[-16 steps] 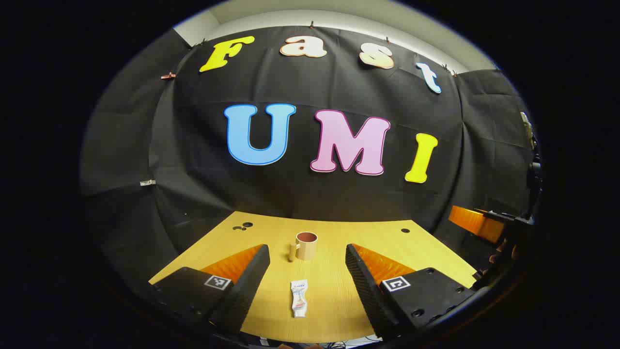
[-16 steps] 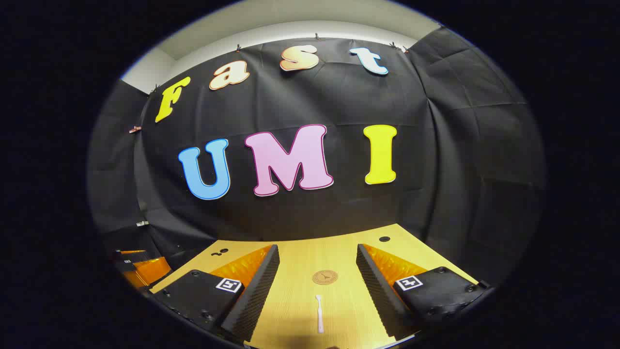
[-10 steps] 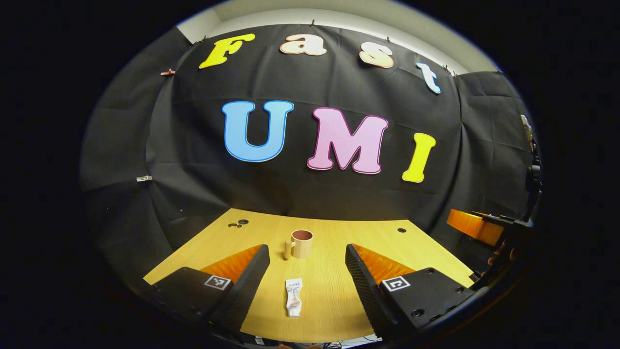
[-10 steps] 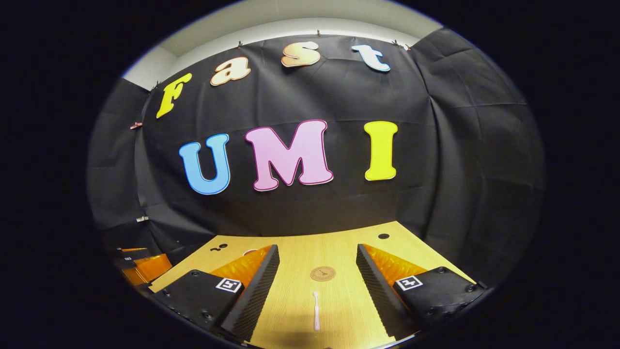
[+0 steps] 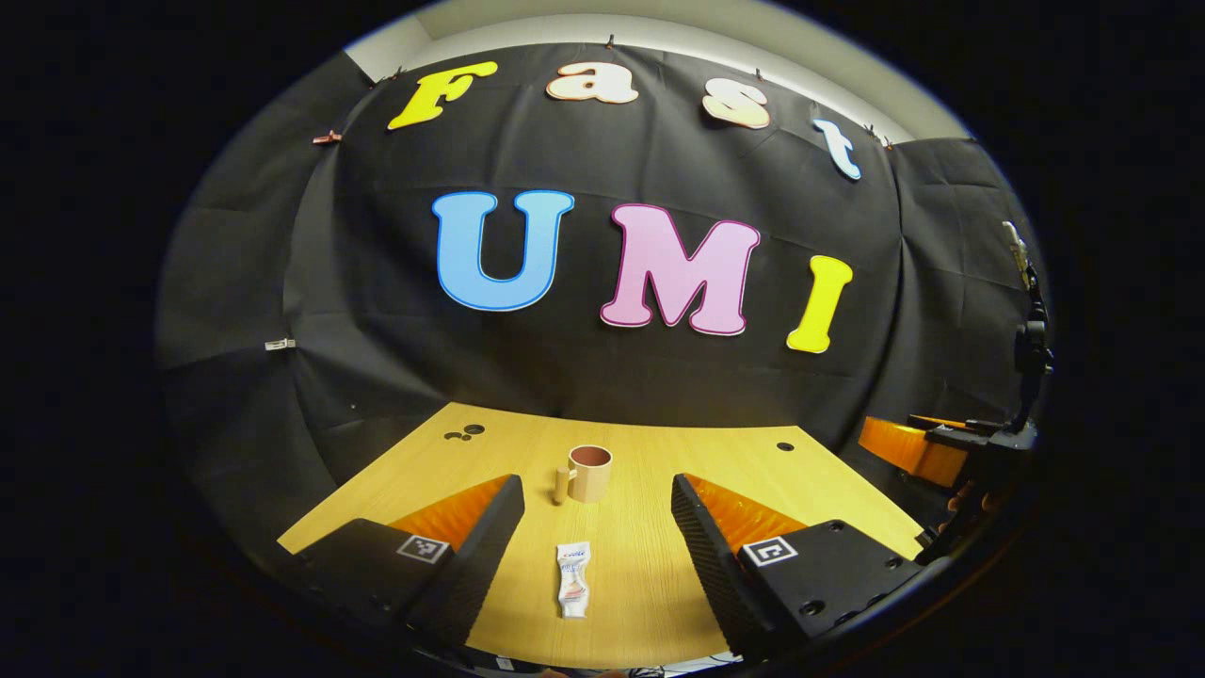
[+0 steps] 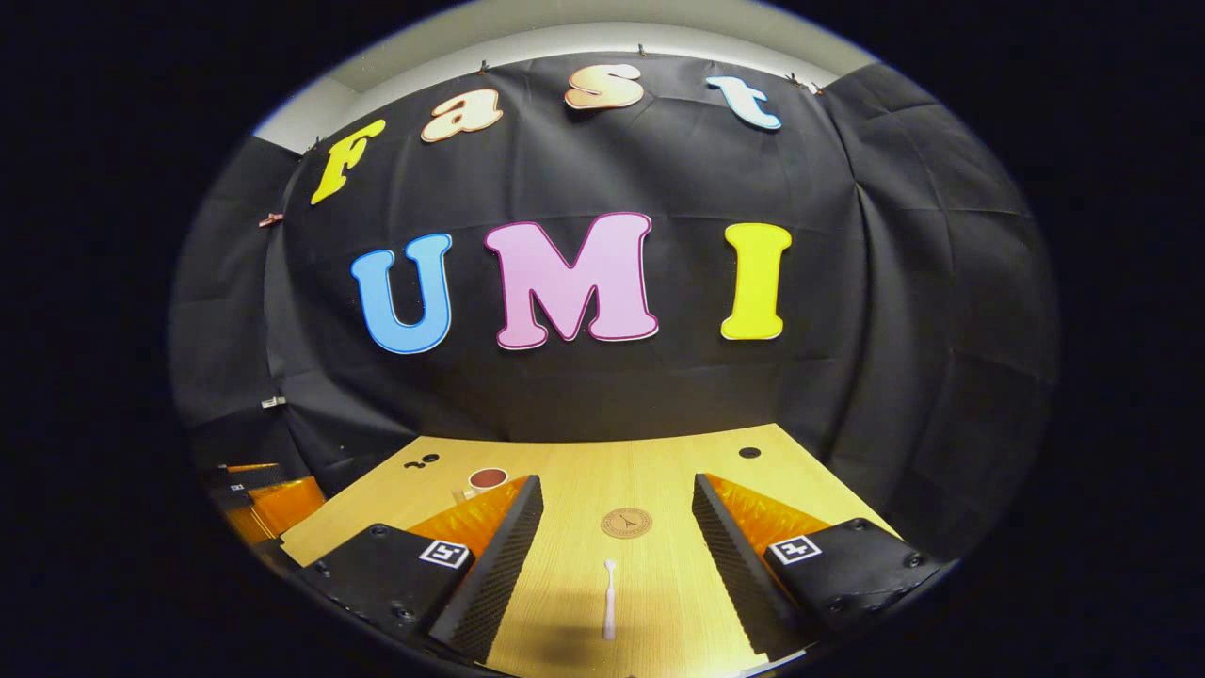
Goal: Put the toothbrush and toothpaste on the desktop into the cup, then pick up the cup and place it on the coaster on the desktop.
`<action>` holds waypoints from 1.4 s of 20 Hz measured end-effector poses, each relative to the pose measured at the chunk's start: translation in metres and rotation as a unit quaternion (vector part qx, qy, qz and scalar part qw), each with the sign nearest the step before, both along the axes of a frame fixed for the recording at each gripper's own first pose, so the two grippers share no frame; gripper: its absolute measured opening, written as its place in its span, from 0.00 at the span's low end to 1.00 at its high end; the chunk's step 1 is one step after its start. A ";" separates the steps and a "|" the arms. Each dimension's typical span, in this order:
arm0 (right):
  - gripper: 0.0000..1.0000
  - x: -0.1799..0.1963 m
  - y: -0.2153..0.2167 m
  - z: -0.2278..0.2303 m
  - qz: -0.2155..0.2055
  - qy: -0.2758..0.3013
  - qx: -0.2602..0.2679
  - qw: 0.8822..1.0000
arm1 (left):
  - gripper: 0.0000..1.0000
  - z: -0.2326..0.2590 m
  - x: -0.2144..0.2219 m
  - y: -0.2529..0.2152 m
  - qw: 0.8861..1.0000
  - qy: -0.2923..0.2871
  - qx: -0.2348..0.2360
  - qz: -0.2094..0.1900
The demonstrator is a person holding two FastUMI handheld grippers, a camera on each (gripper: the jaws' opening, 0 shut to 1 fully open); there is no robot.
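Left gripper (image 5: 596, 513) held above the near edge of the wooden table (image 5: 828, 490), fingers (image 5: 490, 537) spread wide apart, gripping nothing. Toothpaste tube (image 5: 572, 591) flat on the table between those fingers, close to the near edge, lying lengthwise toward the far edge. Mug-style cup (image 5: 590, 472) upright farther back, about mid-table, in line with the tube, handle on its left side in the left gripper view, opening empty as far as can be told. Well apart from the tube. Three small dark holes in the tabletop near the far corners.

Right gripper (image 6: 617, 523) likewise above the near edge, fingers (image 6: 504, 556) wide apart and empty. Toothbrush (image 6: 609, 612) flat on the table between them, near the front edge, head pointing toward the far edge. Round coaster (image 6: 626, 523) just beyond the brush head, flat, not touching it, nothing on it. Cup rim (image 6: 488, 479) peeking over the left finger in the right gripper view, toward the table's far left.

Other gripper visible at the right margin of the left gripper view, off the table's right edge; fingers there too blurred to judge.
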State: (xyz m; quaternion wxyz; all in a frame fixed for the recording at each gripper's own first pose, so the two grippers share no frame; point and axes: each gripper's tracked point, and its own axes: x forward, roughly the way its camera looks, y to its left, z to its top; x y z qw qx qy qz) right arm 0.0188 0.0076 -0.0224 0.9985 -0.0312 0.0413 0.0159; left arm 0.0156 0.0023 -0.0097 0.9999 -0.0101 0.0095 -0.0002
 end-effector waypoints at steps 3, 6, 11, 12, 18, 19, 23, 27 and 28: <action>0.98 0.005 -0.002 -0.005 -0.002 0.008 -0.002 1.000 | 0.98 -0.003 0.004 0.001 1.000 0.005 -0.003 0.001; 0.98 0.010 -0.004 -0.009 -0.003 0.015 0.006 1.000 | 0.98 -0.005 0.007 0.001 1.000 0.008 -0.002 0.002; 0.98 0.028 0.001 -0.010 0.004 0.027 0.024 0.999 | 0.97 -0.008 0.021 0.002 1.000 0.027 -0.004 -0.003; 0.98 0.034 0.002 -0.007 0.008 0.027 0.021 0.999 | 0.97 -0.007 0.026 0.005 1.000 0.028 0.001 0.000; 0.98 0.060 0.013 -0.004 0.039 0.025 0.010 0.999 | 0.98 -0.020 0.048 0.017 0.999 0.048 0.012 0.021; 0.98 0.063 0.014 -0.006 0.045 0.028 0.009 0.999 | 0.98 -0.024 0.050 0.017 0.998 0.055 0.013 0.023; 0.98 0.078 0.011 -0.009 0.056 0.033 0.006 0.998 | 0.97 -0.049 0.061 0.016 0.996 0.085 0.010 0.026; 0.98 0.098 0.003 -0.014 0.061 0.034 -0.003 0.998 | 0.98 -0.086 0.078 0.014 0.992 0.123 0.016 0.038; 0.98 0.102 0.002 -0.016 0.062 0.037 0.000 0.997 | 0.98 -0.094 0.081 0.014 0.990 0.131 0.015 0.040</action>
